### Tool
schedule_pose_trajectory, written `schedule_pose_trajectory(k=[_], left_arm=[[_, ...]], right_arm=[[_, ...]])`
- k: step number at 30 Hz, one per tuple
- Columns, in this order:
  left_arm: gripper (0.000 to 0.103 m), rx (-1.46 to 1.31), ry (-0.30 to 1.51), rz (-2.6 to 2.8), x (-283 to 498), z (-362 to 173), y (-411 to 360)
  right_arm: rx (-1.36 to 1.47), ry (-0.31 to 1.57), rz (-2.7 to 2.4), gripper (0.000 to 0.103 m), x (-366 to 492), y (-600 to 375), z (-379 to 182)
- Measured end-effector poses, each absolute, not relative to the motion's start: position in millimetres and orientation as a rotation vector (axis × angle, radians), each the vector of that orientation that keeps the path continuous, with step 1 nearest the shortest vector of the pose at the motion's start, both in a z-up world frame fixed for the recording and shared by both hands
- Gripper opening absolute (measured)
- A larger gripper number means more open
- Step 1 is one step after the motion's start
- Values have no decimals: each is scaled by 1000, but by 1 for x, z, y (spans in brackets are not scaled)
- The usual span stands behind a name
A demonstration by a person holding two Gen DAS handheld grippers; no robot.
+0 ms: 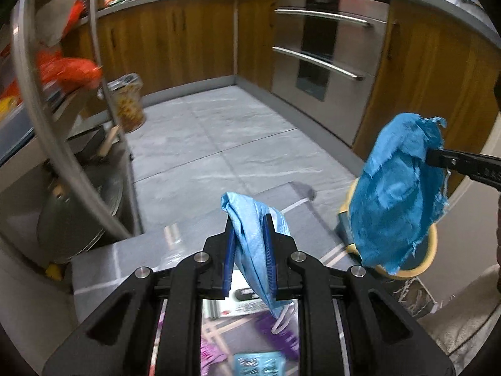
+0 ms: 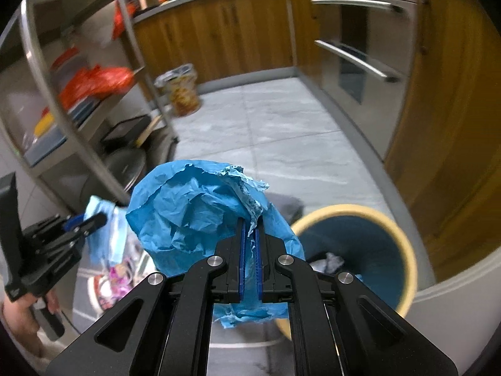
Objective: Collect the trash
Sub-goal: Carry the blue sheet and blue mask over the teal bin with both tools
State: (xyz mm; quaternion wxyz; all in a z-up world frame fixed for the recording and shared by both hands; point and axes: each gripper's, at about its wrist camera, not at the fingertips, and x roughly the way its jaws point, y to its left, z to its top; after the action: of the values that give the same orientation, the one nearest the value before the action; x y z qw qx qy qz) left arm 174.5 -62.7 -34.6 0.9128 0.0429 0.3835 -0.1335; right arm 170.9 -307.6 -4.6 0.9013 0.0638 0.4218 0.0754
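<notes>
Jaws of the left gripper (image 1: 249, 219) are pinching a pale blue face mask (image 1: 250, 244), nearly closed on the thin fabric, which is draping over the blue pads and hanging down between them with a white ear loop dangling below. Jaws of the right gripper (image 2: 249, 225) are pressing almost fully together on a crumpled sheet of bright blue paper (image 2: 194, 216), whose bulk is billowing up and to the left of the fingers while a torn edge is hanging beneath them. In the right wrist view a hand (image 2: 22, 316) is gripping the left gripper's handle at the lower left edge. Just beside the blue paper, a round bin (image 2: 404, 250) with a cream rim and dark blue inside is standing on the grey tiled floor (image 1: 219, 131), with some pale scrap lying at its bottom. Below the left gripper, blurred purple and teal packaging is lying on the floor. Farther out, a metal shelf rack (image 1: 28, 72) is holding red bags, a printed cup-shaped container (image 1: 130, 106) is standing near its foot, and wooden cabinets (image 1: 169, 37) with a steel oven (image 1: 325, 50) are lining the far wall.
</notes>
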Motion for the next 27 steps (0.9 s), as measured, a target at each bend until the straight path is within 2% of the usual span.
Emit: schedule_pose_trajectory(k=[11,27], left_arm=[[17,153,758,-424,173,-36,-142],[17,219,729,-628,186,-84,-271]], right_arm=[[183,868,-68,6,174,-402,-14],[81,994,-248,6,186,-440,-56]])
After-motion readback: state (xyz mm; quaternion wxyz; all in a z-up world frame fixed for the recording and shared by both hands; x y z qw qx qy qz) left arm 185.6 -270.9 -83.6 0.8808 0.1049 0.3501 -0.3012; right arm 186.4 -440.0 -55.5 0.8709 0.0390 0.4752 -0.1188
